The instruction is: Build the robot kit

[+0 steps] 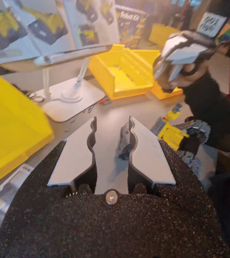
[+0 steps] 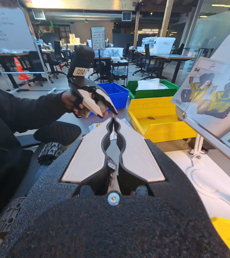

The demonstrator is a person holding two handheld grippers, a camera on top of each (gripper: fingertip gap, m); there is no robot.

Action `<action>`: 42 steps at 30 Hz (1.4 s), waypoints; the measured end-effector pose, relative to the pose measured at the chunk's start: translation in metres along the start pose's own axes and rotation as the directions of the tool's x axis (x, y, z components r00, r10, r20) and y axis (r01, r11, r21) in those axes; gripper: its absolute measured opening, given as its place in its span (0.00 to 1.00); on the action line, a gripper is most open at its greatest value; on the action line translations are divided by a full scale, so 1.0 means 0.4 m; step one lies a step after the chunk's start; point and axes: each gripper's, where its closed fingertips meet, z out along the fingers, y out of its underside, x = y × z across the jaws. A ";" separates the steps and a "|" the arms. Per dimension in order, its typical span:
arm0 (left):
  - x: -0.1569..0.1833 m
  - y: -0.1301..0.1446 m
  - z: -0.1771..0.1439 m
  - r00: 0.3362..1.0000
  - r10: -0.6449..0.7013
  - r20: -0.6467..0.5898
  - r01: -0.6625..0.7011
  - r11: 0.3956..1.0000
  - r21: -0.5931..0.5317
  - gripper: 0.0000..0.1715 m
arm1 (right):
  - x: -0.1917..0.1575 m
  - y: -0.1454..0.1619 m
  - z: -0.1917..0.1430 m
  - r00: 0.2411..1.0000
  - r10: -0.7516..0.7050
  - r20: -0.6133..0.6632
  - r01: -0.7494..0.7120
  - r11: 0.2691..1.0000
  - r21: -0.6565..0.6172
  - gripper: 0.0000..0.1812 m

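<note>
My left gripper (image 1: 112,119) is open and empty, low over the grey table. A dark grey brick piece with blue bits (image 1: 123,143) lies just inside its right finger. To the right a yellow and grey brick model (image 1: 169,133) rests by a black sleeve. My right gripper (image 2: 113,119) is shut at the tips, and a thin yellow sliver (image 2: 113,115) sticks out between them. The left gripper (image 2: 109,115) hovers just beyond it, held by a hand. A black brick assembly (image 2: 50,153) lies at the left. The right gripper (image 1: 166,78) shows blurred at the upper right.
An instruction booklet (image 2: 209,95) stands on a white holder with a flat base (image 1: 69,97). A yellow bin (image 2: 160,131) sits ahead on the right, with a blue bin (image 2: 115,92) and a green bin (image 2: 153,90) behind. Another yellow bin (image 1: 6,118) stands close at the left. Tip to tip, the grippers are about 12 cm apart.
</note>
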 end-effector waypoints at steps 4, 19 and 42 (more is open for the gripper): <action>0.112 -0.063 0.066 0.991 0.122 -0.057 -0.115 0.987 0.113 0.22 | -0.006 -0.026 0.021 0.997 -0.046 -0.070 0.048 0.998 0.028 0.00; 0.205 -0.157 0.042 0.949 0.281 -0.145 -0.218 0.913 0.345 0.04 | -0.075 -0.042 0.031 0.991 -0.133 0.016 0.133 0.991 0.025 0.00; 0.248 -0.239 -0.041 0.865 0.396 -0.310 -0.184 0.823 0.537 0.00 | -0.144 -0.081 0.006 0.974 -0.151 0.166 0.128 0.982 0.141 0.11</action>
